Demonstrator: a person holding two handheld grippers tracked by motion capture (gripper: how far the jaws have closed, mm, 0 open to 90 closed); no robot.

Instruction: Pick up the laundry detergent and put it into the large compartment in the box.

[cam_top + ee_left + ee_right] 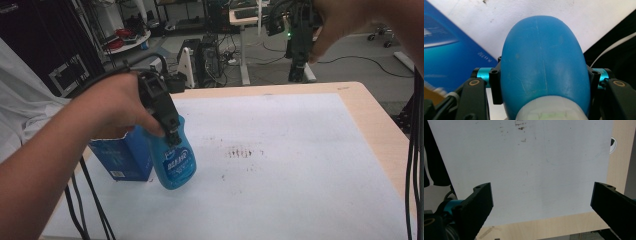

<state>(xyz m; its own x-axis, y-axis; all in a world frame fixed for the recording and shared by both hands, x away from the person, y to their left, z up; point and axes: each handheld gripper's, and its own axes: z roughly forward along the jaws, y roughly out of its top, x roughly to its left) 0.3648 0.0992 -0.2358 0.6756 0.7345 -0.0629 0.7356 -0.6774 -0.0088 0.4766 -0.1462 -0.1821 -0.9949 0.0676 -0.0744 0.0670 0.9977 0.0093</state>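
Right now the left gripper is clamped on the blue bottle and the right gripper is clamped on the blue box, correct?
Not quite. The left gripper does clamp the blue bottle, but the right gripper is open and holds nothing, as the right gripper view shows.

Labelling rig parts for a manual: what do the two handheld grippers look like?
The left gripper and the right gripper have black jaws on cyan metal cross-pieces with brass-ringed screw holes. Black cables trail from the left one. The person's forearms are bare.

A light wooden table [372,107] carries a white mat [280,190] covering most of its top. The mat bears a patch of dark smudges [240,151] near its middle. A blue box [122,157] stands on the mat's left part.
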